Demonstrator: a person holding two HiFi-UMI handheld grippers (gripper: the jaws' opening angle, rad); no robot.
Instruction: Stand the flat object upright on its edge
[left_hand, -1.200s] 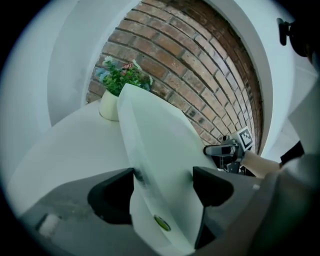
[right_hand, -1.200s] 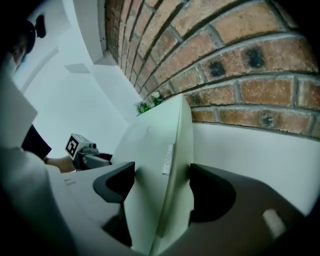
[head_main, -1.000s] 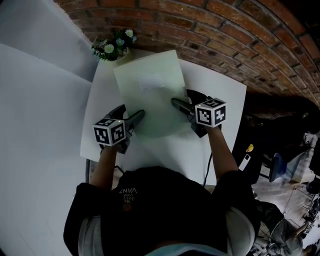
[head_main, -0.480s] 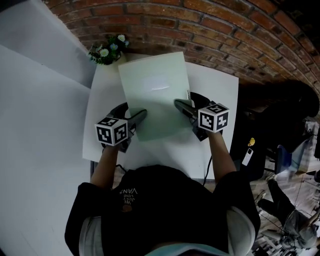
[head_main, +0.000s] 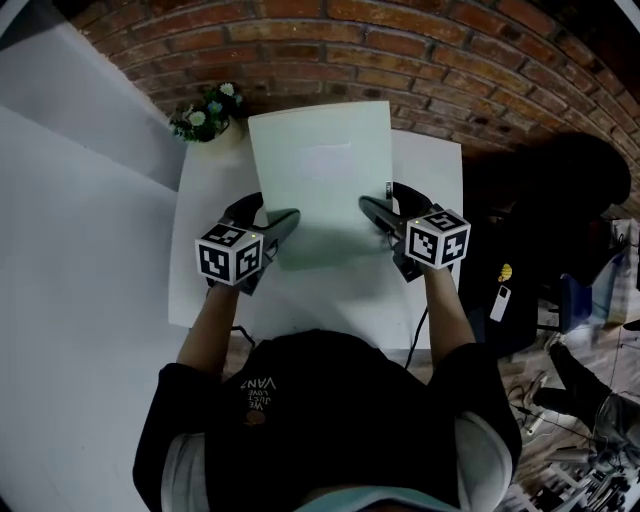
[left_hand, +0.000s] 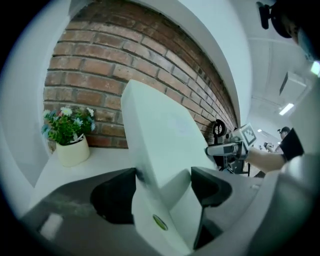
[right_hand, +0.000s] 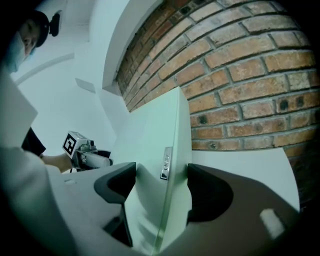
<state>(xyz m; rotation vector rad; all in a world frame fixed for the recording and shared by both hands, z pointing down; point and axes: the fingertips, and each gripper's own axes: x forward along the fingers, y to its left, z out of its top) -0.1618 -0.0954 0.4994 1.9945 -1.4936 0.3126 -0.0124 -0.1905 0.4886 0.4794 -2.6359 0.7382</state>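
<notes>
jaws of the left gripper (left_hand: 163, 175) are pinched on the left edge of the pale green board (head_main: 320, 170), and its right edge is pinched by the jaws of the right gripper (right_hand: 162, 172). since a second ago the board has been tipped up more, and both grippers have been moved up and away from the body. the board is held over the white table (head_main: 215, 285); whether its low edge touches cannot be told. a plain white wall (head_main: 70, 200) is seen at the left, then a small pot of flowers (head_main: 205, 112), then the brick wall (head_main: 450, 50) behind.
</notes>
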